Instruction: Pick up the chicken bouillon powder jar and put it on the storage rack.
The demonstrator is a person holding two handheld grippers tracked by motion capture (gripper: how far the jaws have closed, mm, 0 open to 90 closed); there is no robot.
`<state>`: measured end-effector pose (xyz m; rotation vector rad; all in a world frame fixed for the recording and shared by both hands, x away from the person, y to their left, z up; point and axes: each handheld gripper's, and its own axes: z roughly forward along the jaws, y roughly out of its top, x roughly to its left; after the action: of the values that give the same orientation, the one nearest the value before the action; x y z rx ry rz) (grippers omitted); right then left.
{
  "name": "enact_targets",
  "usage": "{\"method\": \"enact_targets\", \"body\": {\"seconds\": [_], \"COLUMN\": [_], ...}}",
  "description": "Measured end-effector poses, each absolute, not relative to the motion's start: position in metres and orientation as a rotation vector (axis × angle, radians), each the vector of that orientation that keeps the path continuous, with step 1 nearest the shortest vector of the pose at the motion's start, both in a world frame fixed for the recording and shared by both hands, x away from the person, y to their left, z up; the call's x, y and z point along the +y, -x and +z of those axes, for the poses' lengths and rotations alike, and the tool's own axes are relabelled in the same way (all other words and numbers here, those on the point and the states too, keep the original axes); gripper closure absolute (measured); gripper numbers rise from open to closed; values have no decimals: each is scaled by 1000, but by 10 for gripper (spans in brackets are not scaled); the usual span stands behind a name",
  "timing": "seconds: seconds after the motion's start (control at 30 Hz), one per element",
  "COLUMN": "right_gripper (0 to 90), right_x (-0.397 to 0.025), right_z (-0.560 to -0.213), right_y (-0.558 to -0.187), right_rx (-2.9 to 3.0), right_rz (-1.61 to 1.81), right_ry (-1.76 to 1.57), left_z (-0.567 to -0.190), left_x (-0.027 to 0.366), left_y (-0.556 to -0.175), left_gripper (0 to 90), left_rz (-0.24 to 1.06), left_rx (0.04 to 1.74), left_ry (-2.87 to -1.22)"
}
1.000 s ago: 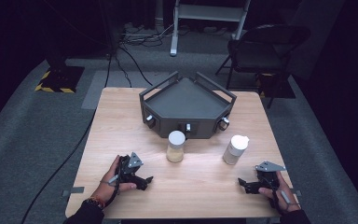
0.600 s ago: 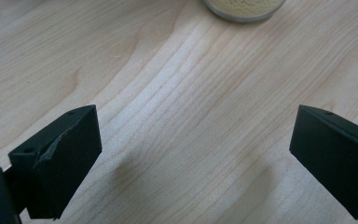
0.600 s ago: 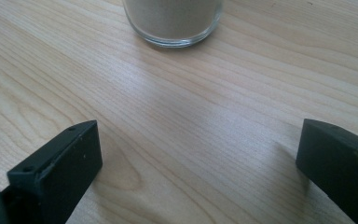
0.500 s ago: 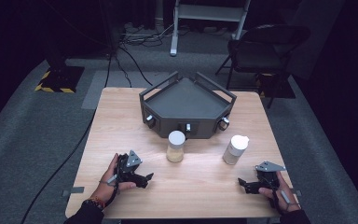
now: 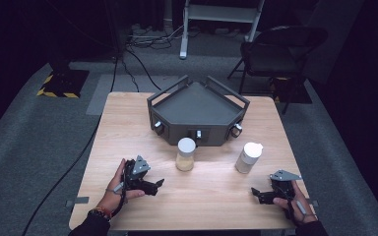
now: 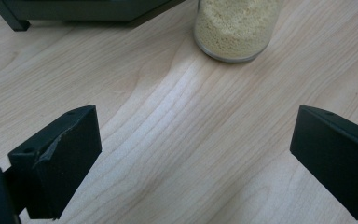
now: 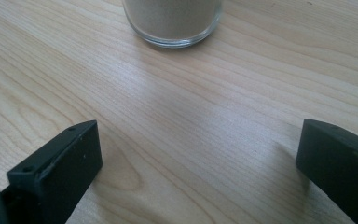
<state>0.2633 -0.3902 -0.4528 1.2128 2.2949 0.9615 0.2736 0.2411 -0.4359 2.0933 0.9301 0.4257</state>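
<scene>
Wooden desk, two upright jars, both of my tongs spread and empty.
My left tongs rest low; the jar of yellow grains stands ahead, slightly to their right, with bare wood between. My right tongs point at the pale jar. Behind both jars sits the dark angular tray.

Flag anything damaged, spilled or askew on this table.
One oddity: the left gripper has a chipped, ragged edge on the black jaw at the left of its own view. Both white-lidded glass jars, yellow-grain and pale-powder, stand upright on the wooden table, unspilled.
</scene>
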Motion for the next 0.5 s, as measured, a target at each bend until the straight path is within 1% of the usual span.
{"method": "enact_targets", "body": {"seconds": [0.5], "right_gripper": [0], "right_x": [-390], "right_z": [-453], "right_y": [-263], "right_rx": [2295], "right_rz": [961], "right_ry": [-1214], "left_z": [-431], "left_x": [236], "left_y": [-276], "left_gripper": [13], "left_rz": [424], "left_rx": [910], "left_ry": [-2068]}}
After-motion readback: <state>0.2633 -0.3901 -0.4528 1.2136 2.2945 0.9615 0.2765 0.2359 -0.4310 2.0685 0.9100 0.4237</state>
